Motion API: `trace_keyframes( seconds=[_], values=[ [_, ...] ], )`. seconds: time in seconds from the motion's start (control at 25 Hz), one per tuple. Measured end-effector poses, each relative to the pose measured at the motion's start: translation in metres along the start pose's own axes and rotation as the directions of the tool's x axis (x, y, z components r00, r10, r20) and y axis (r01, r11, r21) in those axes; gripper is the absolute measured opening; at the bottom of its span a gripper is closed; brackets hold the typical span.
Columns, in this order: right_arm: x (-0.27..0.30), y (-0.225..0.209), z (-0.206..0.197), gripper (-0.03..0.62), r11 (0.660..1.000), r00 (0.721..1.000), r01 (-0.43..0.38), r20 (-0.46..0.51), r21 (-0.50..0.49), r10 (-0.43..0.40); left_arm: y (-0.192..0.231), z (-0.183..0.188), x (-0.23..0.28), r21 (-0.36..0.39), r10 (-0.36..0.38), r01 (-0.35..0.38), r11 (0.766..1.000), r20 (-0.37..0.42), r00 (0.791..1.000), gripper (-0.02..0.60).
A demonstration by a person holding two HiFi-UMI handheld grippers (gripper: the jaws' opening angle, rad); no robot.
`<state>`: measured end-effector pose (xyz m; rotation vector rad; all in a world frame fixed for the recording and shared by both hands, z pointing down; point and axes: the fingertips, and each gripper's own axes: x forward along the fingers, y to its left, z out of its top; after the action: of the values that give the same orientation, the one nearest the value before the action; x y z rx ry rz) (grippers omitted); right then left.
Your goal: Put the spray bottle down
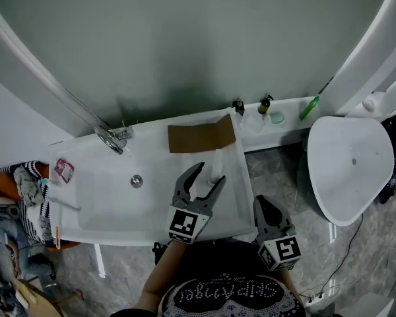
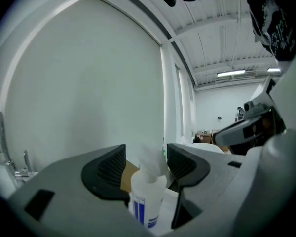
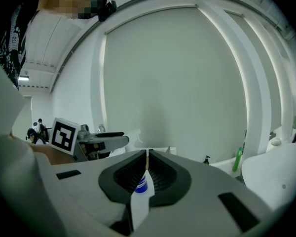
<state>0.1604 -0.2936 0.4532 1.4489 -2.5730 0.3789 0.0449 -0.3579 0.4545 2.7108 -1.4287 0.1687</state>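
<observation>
A white spray bottle (image 1: 217, 160) with a blue label stands upright on the right rim of the white sink (image 1: 105, 207). My left gripper (image 1: 211, 172) is open around it, one jaw on each side, and the pads do not press on it. In the left gripper view the bottle (image 2: 147, 199) rises between the spread jaws of the left gripper (image 2: 147, 164). My right gripper (image 1: 261, 203) hovers off the sink's right front corner. In its own view the right gripper (image 3: 147, 169) is shut on a thin white thing with a blue band (image 3: 140, 201).
A brown cardboard sheet (image 1: 201, 137) lies on the sink's back rim behind the bottle. The faucet (image 1: 112, 139) is at the back left, with a red packet (image 1: 64, 170) on the left rim. Small bottles (image 1: 309, 108) stand on the wall ledge. A white toilet (image 1: 350, 170) is at the right.
</observation>
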Motion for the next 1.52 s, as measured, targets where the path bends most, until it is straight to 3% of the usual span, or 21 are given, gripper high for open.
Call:
trace_keyframes(
  seconds=[0.12, 0.2, 0.32, 0.4, 0.76, 0.92, 1.2, 1.4, 1.52],
  values=[
    [0.005, 0.004, 0.003, 0.028, 1.000, 1.000, -0.018, 0.005, -0.013, 0.019, 0.005, 0.038, -0.038, -0.095, 0.050, -0.040, 0.995, 0.104, 0.993, 0.255],
    [0.010, 0.009, 0.007, 0.028, 0.999, 0.999, -0.032, 0.016, -0.022, 0.032, 0.006, 0.058, -0.068, -0.108, 0.079, -0.064, 0.992, 0.143, 0.987, 0.229],
    [0.015, 0.018, 0.012, 0.028, 0.998, 0.998, -0.056, 0.028, -0.033, 0.057, 0.007, 0.074, -0.110, -0.099, 0.129, -0.115, 0.988, 0.150, 0.980, 0.068],
    [0.016, 0.026, 0.015, 0.028, 0.997, 0.997, -0.072, 0.034, -0.039, 0.073, 0.006, 0.076, -0.130, -0.088, 0.152, -0.141, 0.986, 0.140, 0.978, 0.008],
    [0.012, 0.058, 0.007, 0.028, 0.996, 0.996, -0.079, 0.026, -0.035, 0.080, 0.010, 0.041, -0.184, -0.129, 0.220, -0.211, 0.969, 0.061, 0.974, 0.005],
    [0.006, 0.071, 0.005, 0.028, 0.996, 0.995, -0.076, 0.055, -0.042, 0.079, 0.021, 0.042, -0.187, -0.122, 0.230, -0.219, 0.968, 0.083, 0.970, 0.005],
    [-0.006, 0.079, 0.009, 0.026, 0.995, 0.996, -0.053, 0.066, -0.086, 0.059, 0.029, 0.053, -0.180, -0.110, 0.163, -0.150, 0.982, 0.113, 0.980, 0.005],
    [-0.009, 0.076, 0.018, 0.026, 0.992, 0.995, -0.039, 0.088, -0.123, 0.050, 0.031, 0.049, -0.171, -0.144, 0.072, -0.056, 0.988, 0.107, 0.992, 0.005],
    [-0.011, 0.080, 0.019, 0.026, 0.990, 0.993, -0.043, 0.102, -0.135, 0.057, 0.039, 0.051, -0.173, -0.150, 0.073, -0.052, 0.987, 0.135, 0.988, 0.005]
  ],
)
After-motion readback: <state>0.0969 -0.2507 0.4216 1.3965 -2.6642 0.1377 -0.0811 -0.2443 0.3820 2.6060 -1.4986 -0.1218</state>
